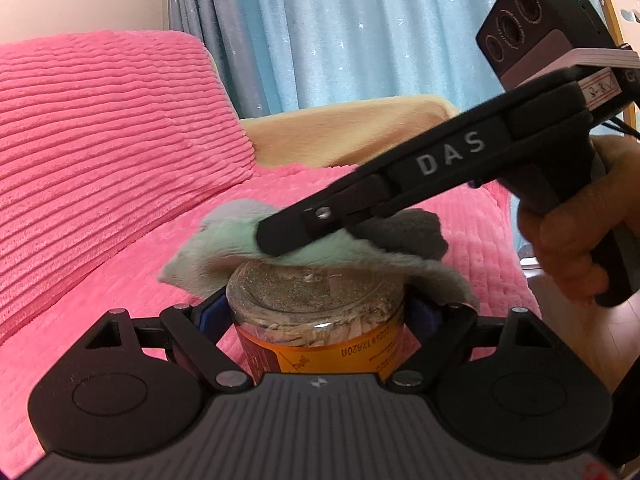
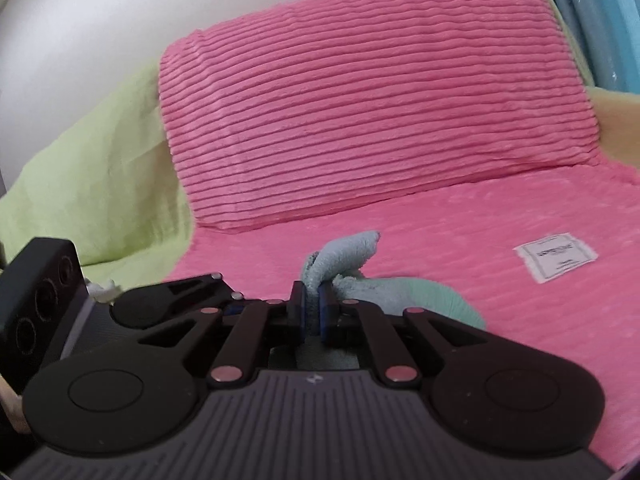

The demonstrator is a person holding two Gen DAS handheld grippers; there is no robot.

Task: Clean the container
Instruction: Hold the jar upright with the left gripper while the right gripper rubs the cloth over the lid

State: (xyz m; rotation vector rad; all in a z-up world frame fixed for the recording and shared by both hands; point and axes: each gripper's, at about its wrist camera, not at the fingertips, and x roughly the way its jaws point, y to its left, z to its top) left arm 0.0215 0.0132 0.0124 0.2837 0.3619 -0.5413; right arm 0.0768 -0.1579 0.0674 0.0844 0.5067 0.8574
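- The pink sofa (image 2: 400, 92) filled the background beyond both sets of fingers.
- Our left gripper (image 1: 316, 312) had its fingers clamped around the container (image 1: 316, 320), a clear jar with an orange label, its flat end pointing away from them.
- Our right gripper (image 2: 313, 312) pinched the cloth (image 1: 224, 248) between nearly closed fingers, pressing it on that end.
- We judged wiping underway; specks showed, sides untouched.
- "DAS" was legible; the label's print was inverted.

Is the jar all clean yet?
Not yet. Done: the left tool grips the jar, and the right tool pinches the cloth. Happening now: the cloth is rubbing the jar's top. Left: the top looks dusty, and the sides aren't being wiped.
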